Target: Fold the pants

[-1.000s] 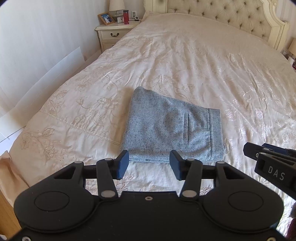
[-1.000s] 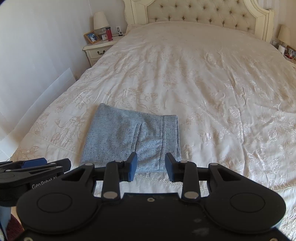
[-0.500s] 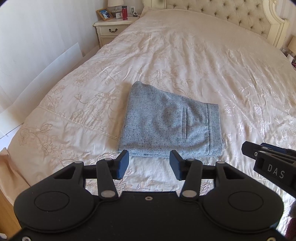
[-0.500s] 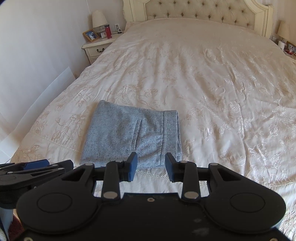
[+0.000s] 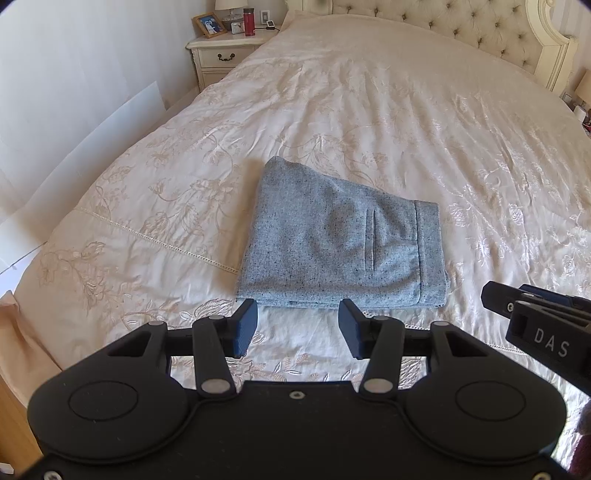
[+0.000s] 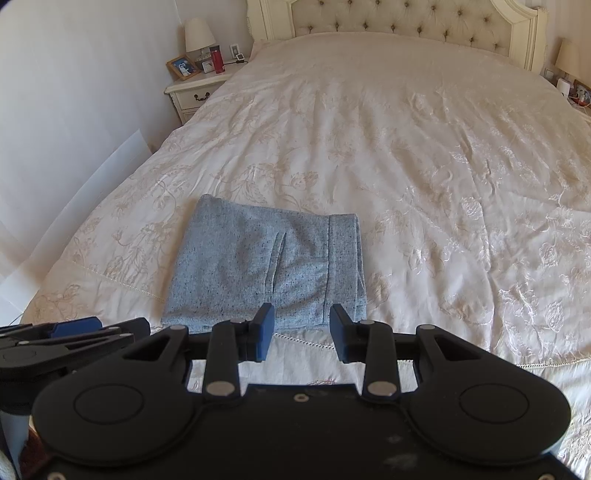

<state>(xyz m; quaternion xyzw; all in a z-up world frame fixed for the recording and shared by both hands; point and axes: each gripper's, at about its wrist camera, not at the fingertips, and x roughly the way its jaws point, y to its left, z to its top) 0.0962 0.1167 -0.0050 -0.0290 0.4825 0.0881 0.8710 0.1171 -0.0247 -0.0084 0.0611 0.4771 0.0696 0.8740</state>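
Observation:
Grey-blue speckled pants (image 5: pixel 340 240) lie folded into a compact rectangle on the cream embroidered bedspread (image 5: pixel 388 110), waistband to the right. My left gripper (image 5: pixel 297 323) hovers just short of the bundle's near edge, open, with nothing between its blue pads. My right gripper (image 6: pixel 301 326) hangs over the near right corner of the pants (image 6: pixel 266 262), open too and holding nothing. Each gripper shows at the edge of the other's view: the right gripper (image 5: pixel 535 314) and the left gripper (image 6: pixel 74 332).
A tufted headboard (image 6: pixel 406 18) closes the far end of the bed. A nightstand (image 5: pixel 225 55) with a lamp, photo frame and red bottle stands far left by the white wall. Another lamp (image 6: pixel 567 55) is far right. The bed's edge drops off at lower left.

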